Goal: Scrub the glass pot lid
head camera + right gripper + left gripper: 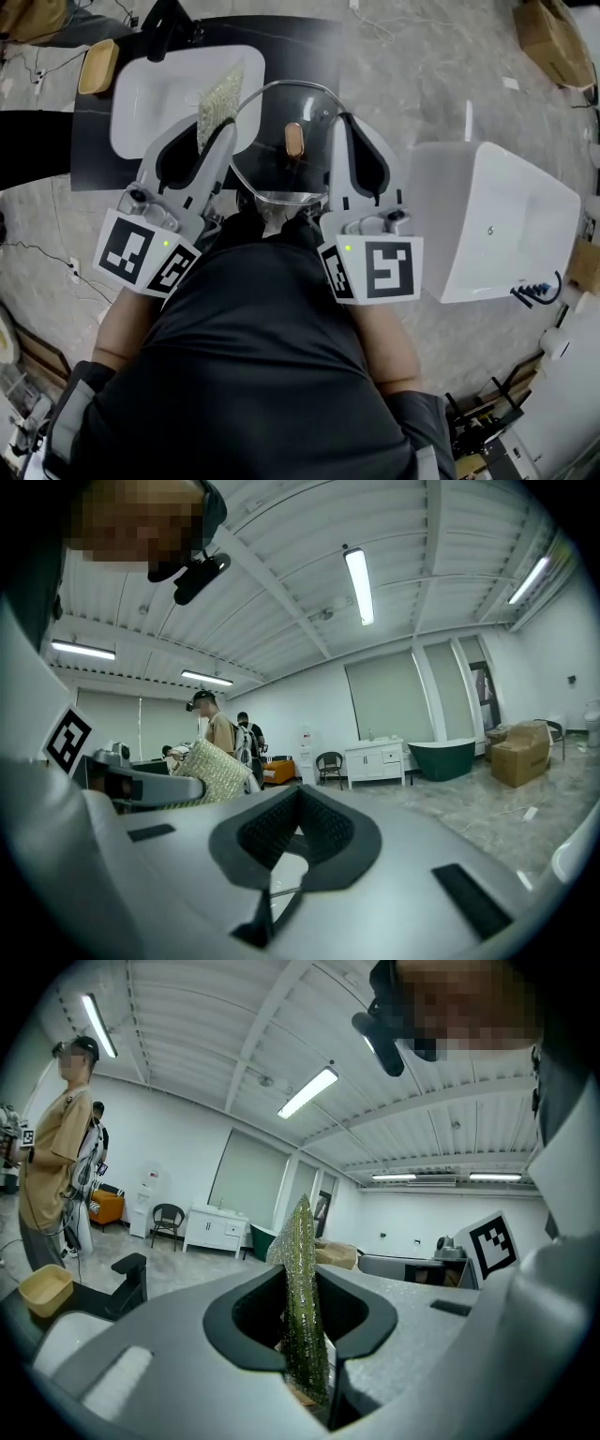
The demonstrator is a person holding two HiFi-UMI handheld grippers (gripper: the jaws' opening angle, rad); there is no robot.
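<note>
Scrubbing seems barely started tbh: the glass pot lid [277, 169] is clamped at 3 o'clock by the right gripper [343, 129], with the scrub pad [217, 97] pinched by the left gripper [223, 131] at 9 o'clock.

The left gripper [307, 1358] has its jaws clamped on a green, glittery scouring pad [302, 1269], which stands upright at centre frame. At 9 o'clock a person in a tan shirt and cap [52, 1166] stands; a tan bowl [45, 1288] lies at 8 o'clock. A square-marker cube [492, 1244] shows at 3 o'clock, and a ceiling light [307, 1091] glows at 12.
</note>
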